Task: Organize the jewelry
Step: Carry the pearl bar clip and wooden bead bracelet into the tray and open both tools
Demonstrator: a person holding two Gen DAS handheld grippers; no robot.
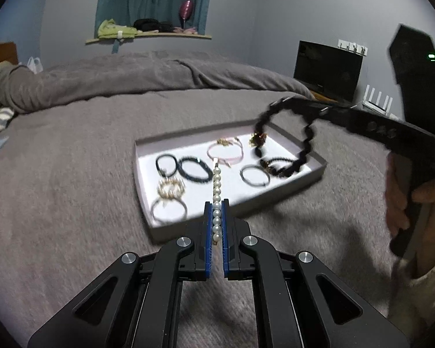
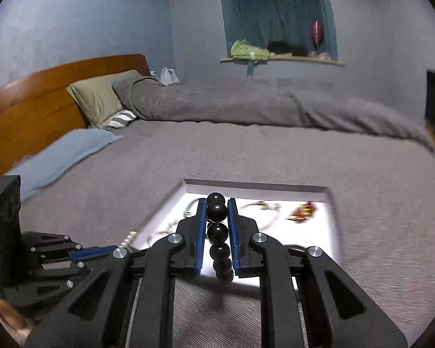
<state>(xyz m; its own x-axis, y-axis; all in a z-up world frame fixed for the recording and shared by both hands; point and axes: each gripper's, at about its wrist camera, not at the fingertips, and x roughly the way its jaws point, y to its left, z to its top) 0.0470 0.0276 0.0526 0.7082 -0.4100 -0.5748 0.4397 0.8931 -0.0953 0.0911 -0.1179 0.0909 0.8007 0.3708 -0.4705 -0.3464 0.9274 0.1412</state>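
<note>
A shallow grey tray with a white floor lies on the grey bed and holds several bracelets, among them a pink one and a pearl cluster one. My left gripper is shut on a white pearl strand that sticks out forward over the tray's near rim. My right gripper is shut on a black bead bracelet; in the left wrist view this bracelet hangs as a loop over the tray's right end. The tray also shows in the right wrist view.
The grey bedspread surrounds the tray. Pillows and a wooden headboard are at the far left. A dark monitor stands past the bed at the right. The left gripper shows at lower left in the right wrist view.
</note>
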